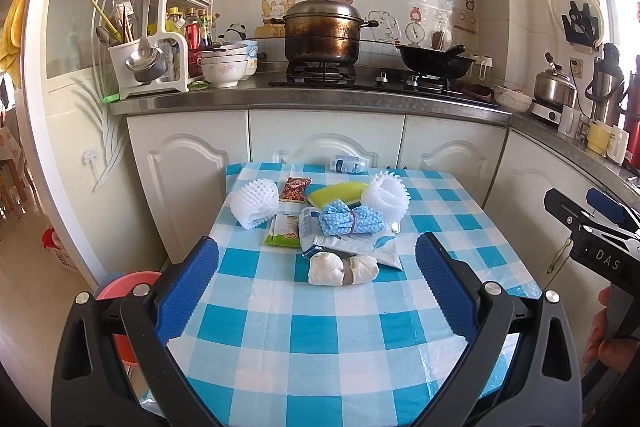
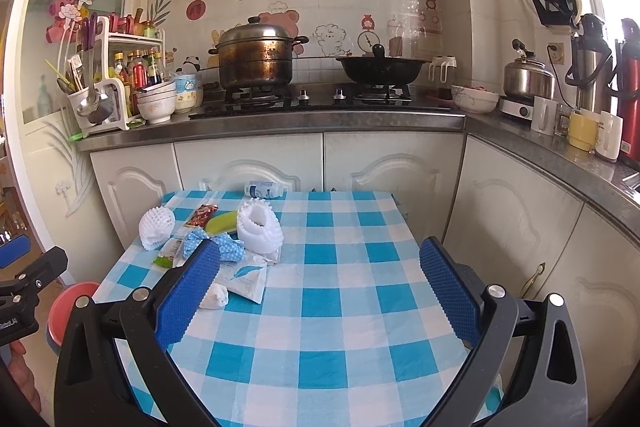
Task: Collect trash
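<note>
Both tongs — left gripper (image 1: 316, 263) and right gripper (image 2: 320, 267) — hover spread and empty, so closing on the overlapped wrappers (image 1: 352, 247) risks dragging the crumpled tissue (image 1: 342, 269) off the table (image 1: 320, 367).

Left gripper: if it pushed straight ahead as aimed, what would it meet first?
Probably the crumpled white tissue wad, the nearest item centred between the open left gripper's fingers; the flat white wrapper lies just behind. Depth is uncertain.

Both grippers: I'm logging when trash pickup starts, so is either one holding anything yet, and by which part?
Nothing is held. The left gripper and right gripper are both open above the checked tablecloth, with only cloth and a crumpled tissue lying untouched between the fingers.
</note>
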Motion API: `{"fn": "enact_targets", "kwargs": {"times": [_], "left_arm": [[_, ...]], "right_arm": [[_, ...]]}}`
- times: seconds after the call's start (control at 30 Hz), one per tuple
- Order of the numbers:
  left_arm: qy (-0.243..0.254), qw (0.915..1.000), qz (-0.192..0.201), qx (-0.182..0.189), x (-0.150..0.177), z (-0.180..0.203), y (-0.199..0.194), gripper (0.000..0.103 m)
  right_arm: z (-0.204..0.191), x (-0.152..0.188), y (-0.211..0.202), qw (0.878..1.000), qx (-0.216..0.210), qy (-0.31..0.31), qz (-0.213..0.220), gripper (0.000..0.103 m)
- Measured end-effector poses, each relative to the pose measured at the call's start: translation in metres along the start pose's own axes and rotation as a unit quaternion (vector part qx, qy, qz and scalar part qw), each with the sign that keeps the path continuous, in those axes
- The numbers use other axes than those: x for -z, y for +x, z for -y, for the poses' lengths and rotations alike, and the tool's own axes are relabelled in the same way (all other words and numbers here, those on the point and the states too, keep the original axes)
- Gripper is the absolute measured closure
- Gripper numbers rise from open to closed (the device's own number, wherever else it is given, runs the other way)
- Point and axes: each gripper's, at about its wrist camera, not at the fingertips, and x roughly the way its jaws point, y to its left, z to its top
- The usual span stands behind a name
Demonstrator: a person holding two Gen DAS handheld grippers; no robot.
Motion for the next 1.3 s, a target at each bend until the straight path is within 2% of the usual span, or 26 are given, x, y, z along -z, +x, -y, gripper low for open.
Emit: {"fn": "enact_targets", "kwargs": {"times": [0.17, 0.33, 0.57, 0.63, 0.77, 0.83, 0.93, 1.07, 1.17, 1.3], "left_arm": [[-0.002, 1.0, 0.006, -0.003, 0.004, -0.006, 0.009, 0.004], [-0.025, 0.9996, -0.002, 0.01, 0.012, -0.022, 0.024, 0.004], [-0.06, 0.9978, -0.023, 0.015, 0.016, -0.055, 0.053, 0.004], [-0.054, 0.9982, -0.022, 0.008, 0.014, -0.063, 0.061, 0.004], [-0.042, 0.9987, -0.02, -0.023, 0.005, -0.081, 0.082, 0.004], [-0.047, 0.9981, -0.029, -0.029, 0.0, -0.091, 0.098, 0.004], [-0.086, 0.9948, -0.053, -0.006, -0.005, -0.11, 0.126, 0.004], [-0.161, 0.9831, -0.086, 0.016, -0.009, -0.132, 0.169, 0.004], [-0.182, 0.9778, -0.101, 0.023, -0.009, -0.133, 0.197, 0.004], [-0.182, 0.9769, -0.109, 0.027, -0.014, -0.13, 0.228, 0.004]], "right_arm": [[-0.001, 0.003, 0.009, 1.0, -0.023, -0.013, -0.001, 0.004], [0.01, 0.007, 0.019, 0.997, -0.071, -0.011, 0.012, 0.004], [0.034, 0.005, 0.056, 0.988, -0.14, 0.049, -0.04, 0.004], [0.039, 0.002, 0.067, 0.985, -0.154, 0.067, -0.05, 0.004], [0.043, -0.011, 0.091, 0.982, -0.156, 0.081, -0.068, 0.004], [0.045, -0.018, 0.105, 0.98, -0.165, 0.091, -0.071, 0.004], [0.044, -0.032, 0.131, 0.972, -0.193, 0.105, -0.085, 0.004], [0.038, -0.05, 0.173, 0.962, -0.226, 0.115, -0.098, 0.004], [0.028, -0.058, 0.207, 0.958, -0.244, 0.106, -0.109, 0.004], [0.018, -0.063, 0.256, 0.951, -0.261, 0.099, -0.133, 0.004]]}}
